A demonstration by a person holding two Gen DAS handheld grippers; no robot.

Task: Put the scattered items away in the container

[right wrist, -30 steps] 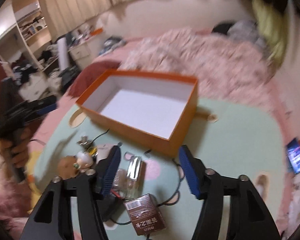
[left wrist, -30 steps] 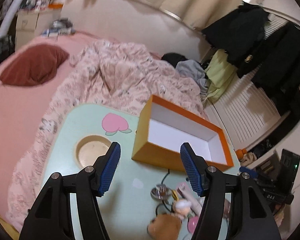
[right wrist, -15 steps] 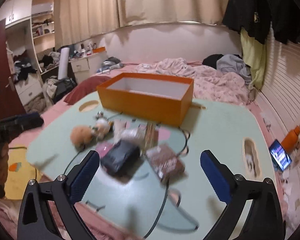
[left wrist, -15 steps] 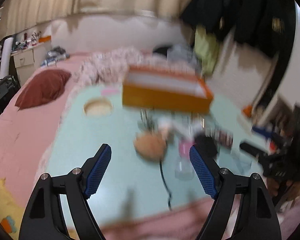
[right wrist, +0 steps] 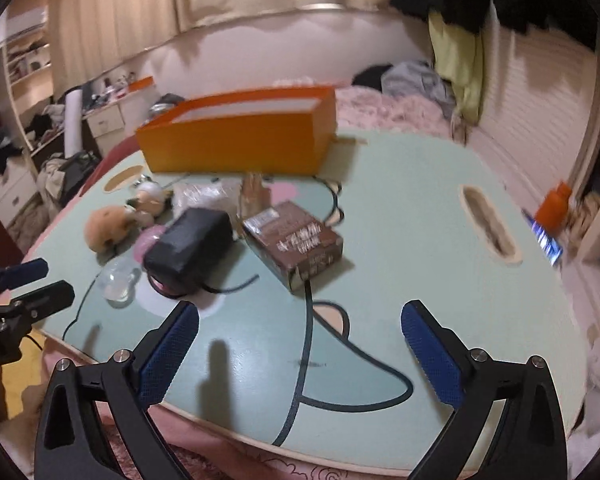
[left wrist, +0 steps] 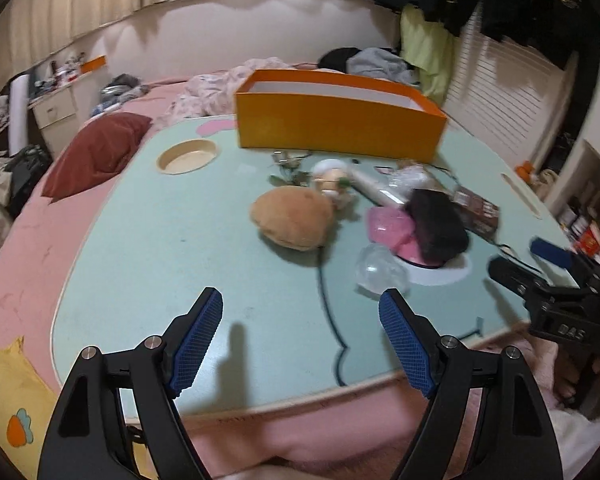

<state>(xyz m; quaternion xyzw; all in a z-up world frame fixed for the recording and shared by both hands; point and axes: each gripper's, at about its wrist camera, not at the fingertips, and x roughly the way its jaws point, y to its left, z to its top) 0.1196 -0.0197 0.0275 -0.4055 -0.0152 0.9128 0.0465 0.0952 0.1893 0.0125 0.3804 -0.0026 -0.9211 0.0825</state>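
An open orange box (left wrist: 340, 120) with a white inside stands at the far side of the mint-green table (left wrist: 160, 248); it also shows in the right wrist view (right wrist: 240, 140). In front of it lie a tan plush (left wrist: 292, 218), a small doll figure (left wrist: 334, 180), a pink capsule half (left wrist: 388, 226), a clear capsule half (left wrist: 380, 270), a black pouch (right wrist: 190, 246) and a brown packet (right wrist: 296, 240). My left gripper (left wrist: 300, 340) is open and empty over the near table edge. My right gripper (right wrist: 298, 354) is open and empty, near the front edge, short of the packet.
A round cup hole (left wrist: 188, 156) is sunk in the table at the far left, a slot handle (right wrist: 486, 220) at the right. A pink bed with a red pillow (left wrist: 96, 152) lies behind. Hanging clothes (right wrist: 456, 52) and a louvred door stand at the right.
Both grippers have pulled back and dropped low, from above the box to the near table edge. The box now shows side-on. Both stayed open and empty.
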